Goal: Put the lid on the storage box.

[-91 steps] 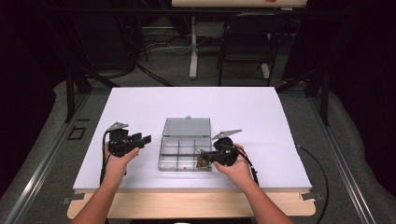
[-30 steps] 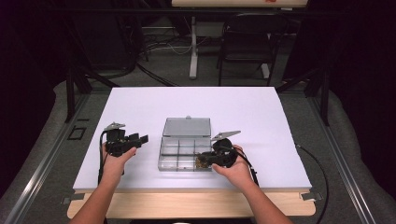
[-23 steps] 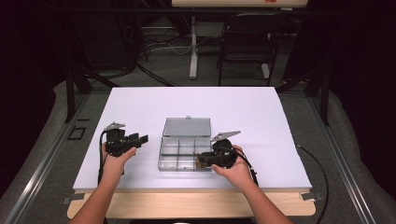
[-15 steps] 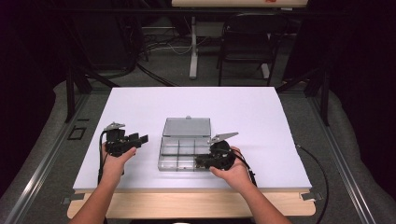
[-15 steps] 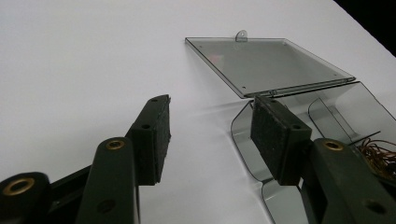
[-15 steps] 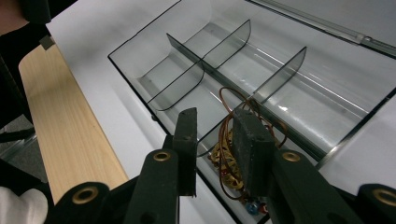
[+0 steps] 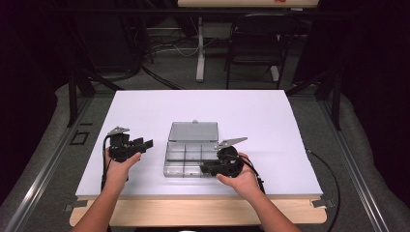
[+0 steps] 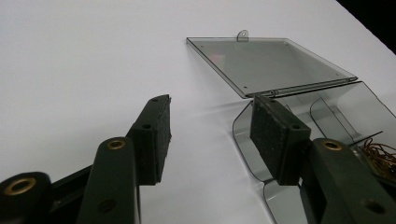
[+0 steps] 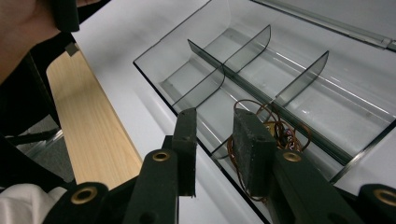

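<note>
Two grippers rest in your hands over the white table [image 7: 145,106]. Your left gripper [image 8: 205,133] hangs with its jaws spread wide, grasping nothing, just left of the clear box [image 7: 186,153]. Your right gripper [image 9: 215,149], jaws apart, hovers at the box's near right compartment, over a tangle of brown wire [image 9: 280,128]. The lid [image 8: 268,63] lies flat behind.

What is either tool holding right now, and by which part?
Nothing is held. The left tool is open over the bare table; the right tool is open at the clear box's near edge, beside the rubber bands.
</note>
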The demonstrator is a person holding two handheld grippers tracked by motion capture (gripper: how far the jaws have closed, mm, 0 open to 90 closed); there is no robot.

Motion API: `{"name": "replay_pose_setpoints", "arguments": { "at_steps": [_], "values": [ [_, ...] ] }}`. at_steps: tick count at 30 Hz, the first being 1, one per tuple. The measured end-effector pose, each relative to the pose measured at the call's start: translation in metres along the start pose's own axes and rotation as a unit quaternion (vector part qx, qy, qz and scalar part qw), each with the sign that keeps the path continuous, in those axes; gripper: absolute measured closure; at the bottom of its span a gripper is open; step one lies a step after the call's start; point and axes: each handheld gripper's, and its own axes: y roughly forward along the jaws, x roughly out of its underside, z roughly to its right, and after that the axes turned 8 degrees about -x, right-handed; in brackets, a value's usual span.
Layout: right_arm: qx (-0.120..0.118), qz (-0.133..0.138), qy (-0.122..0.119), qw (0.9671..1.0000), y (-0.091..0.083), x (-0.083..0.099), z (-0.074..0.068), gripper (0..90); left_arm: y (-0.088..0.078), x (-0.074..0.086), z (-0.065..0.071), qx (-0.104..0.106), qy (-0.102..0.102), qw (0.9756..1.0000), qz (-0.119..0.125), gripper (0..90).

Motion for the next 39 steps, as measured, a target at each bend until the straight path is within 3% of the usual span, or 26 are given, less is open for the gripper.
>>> {"name": "replay_pose_setpoints", "arguments": {
  "at_steps": [11,26,34,39],
  "values": [
    [0.006,0.033,0.006,0.9994,-0.010,-0.004,0.000,69.2,0.000,0.000,-0.001,0.002,0.001,1.0000,0.000,48.2],
    [0.035,0.052,0.015,0.9979,-0.021,-0.005,0.011,62.4,-0.001,-0.002,-0.001,0.002,-0.001,1.0000,0.004,48.2],
    [0.076,0.057,0.017,0.9953,-0.027,-0.007,0.026,50.9,0.001,-0.005,-0.003,0.010,0.002,0.9999,0.003,50.5],
    [0.082,0.069,0.042,0.9933,-0.033,-0.010,0.039,49.2,0.004,-0.008,-0.006,0.012,-0.003,0.9999,0.003,52.3]
  ]
}}
